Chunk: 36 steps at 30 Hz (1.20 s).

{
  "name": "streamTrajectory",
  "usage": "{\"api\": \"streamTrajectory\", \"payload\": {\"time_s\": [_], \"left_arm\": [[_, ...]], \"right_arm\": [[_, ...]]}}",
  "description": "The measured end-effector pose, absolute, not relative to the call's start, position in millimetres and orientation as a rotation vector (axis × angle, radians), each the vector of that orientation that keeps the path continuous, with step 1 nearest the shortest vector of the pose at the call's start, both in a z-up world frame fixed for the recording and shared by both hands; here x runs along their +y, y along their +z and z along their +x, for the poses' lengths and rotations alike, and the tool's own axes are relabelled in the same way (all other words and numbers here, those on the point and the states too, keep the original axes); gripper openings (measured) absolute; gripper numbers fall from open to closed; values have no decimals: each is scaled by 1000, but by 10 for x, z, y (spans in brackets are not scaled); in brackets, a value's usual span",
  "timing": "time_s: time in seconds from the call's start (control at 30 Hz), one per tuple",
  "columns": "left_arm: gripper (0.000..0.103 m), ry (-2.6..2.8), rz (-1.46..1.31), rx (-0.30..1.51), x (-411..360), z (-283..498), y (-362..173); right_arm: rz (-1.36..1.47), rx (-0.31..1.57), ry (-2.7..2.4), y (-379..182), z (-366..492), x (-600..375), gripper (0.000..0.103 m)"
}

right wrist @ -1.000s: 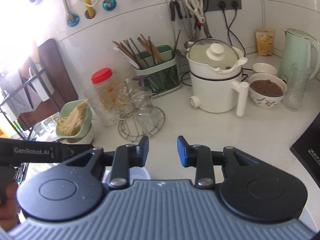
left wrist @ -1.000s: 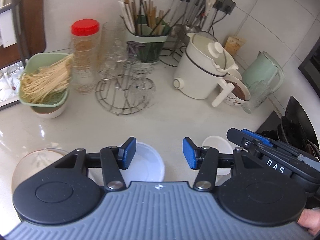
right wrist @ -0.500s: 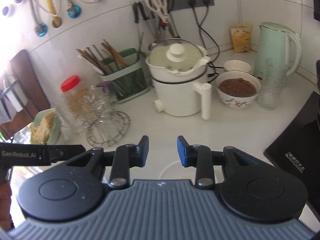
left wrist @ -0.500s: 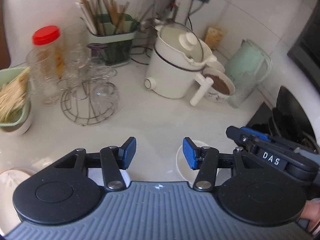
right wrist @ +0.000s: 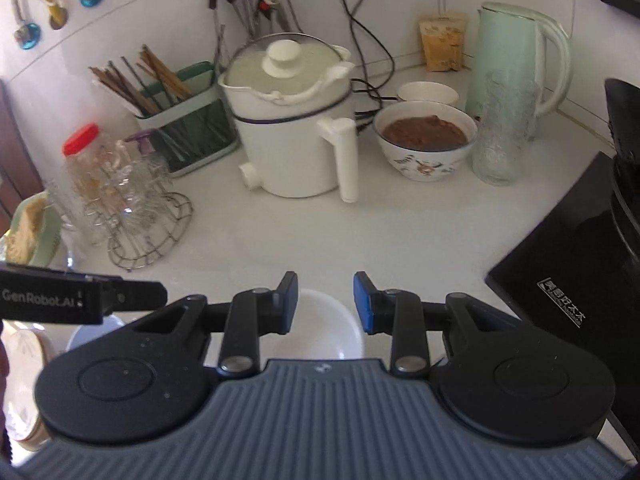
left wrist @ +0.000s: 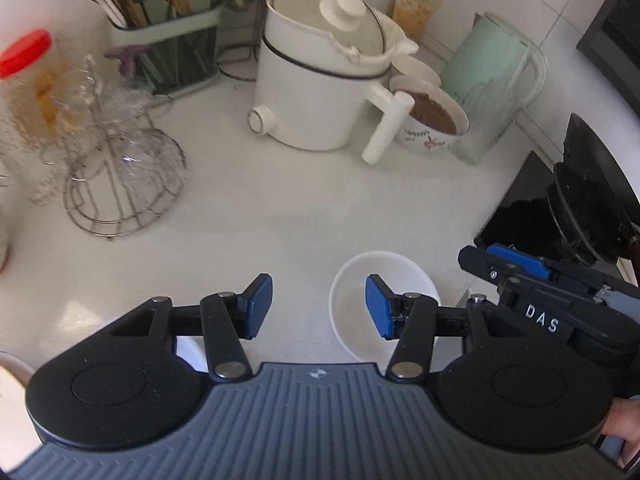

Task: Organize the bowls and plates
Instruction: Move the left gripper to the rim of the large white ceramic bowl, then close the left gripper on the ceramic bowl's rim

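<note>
A small white bowl (left wrist: 384,280) sits on the white counter, just beyond my left gripper's right fingertip; it also shows in the right wrist view (right wrist: 320,324) under and between the right fingers. My left gripper (left wrist: 319,306) is open and empty, left of the bowl's middle. My right gripper (right wrist: 325,302) is open and empty above the bowl; its side shows in the left wrist view (left wrist: 560,300). A pale blue bowl (right wrist: 86,332) and a patterned plate (right wrist: 24,364) lie at the lower left, partly hidden by the left gripper.
A white electric pot (right wrist: 292,128), a bowl of brown food (right wrist: 426,140), a glass (right wrist: 502,132) and a green kettle (right wrist: 516,56) stand at the back. A wire glass rack (right wrist: 136,216), a red-lidded jar (right wrist: 80,156) and a chopstick holder (right wrist: 184,120) stand left. A black cooktop (right wrist: 568,280) lies right.
Both grippers have swung right along the counter. The white bowl now lies under the right gripper and by the left gripper's right finger. The noodle basket has left the left view.
</note>
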<state>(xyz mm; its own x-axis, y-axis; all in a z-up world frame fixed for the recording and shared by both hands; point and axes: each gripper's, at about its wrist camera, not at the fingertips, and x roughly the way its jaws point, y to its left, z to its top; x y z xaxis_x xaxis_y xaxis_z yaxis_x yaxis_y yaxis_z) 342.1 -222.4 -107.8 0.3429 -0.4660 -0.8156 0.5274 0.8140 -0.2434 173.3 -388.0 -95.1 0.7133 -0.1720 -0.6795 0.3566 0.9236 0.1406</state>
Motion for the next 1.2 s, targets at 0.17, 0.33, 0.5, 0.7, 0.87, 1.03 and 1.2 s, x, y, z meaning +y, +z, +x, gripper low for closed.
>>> {"api": "streamTrajectory", "payload": {"time_s": [0.17,0.33,0.5,0.7,0.87,1.03,1.2], "left_arm": [[57,-673,58,1083,-2411,3485,-1289],[57,-669,46,1171,-2560,3558,-1564],[57,-651,23,1230,-2638,3594,-1769],[57,-627,-2,1271,-2671,3592,-1896],[55,-612,-11,1296,-2725,3582,-1960],[40,-590,-17,1312,-2774,3594,-2023],[30,-565,-19,1324,-2781,3598,-2077]], "right_arm": [[275,762,-318,-1157,1768,-4000,34],[335,839,-302,-1403,1807,-4110,34],[375,905,-283,-1623,1852,-4161,34],[412,932,-264,-1742,1879,-4190,34],[449,937,-277,-1787,1869,-4226,30],[459,956,-260,-1840,1910,-4227,20],[435,967,-228,-1822,1941,-4172,12]]}}
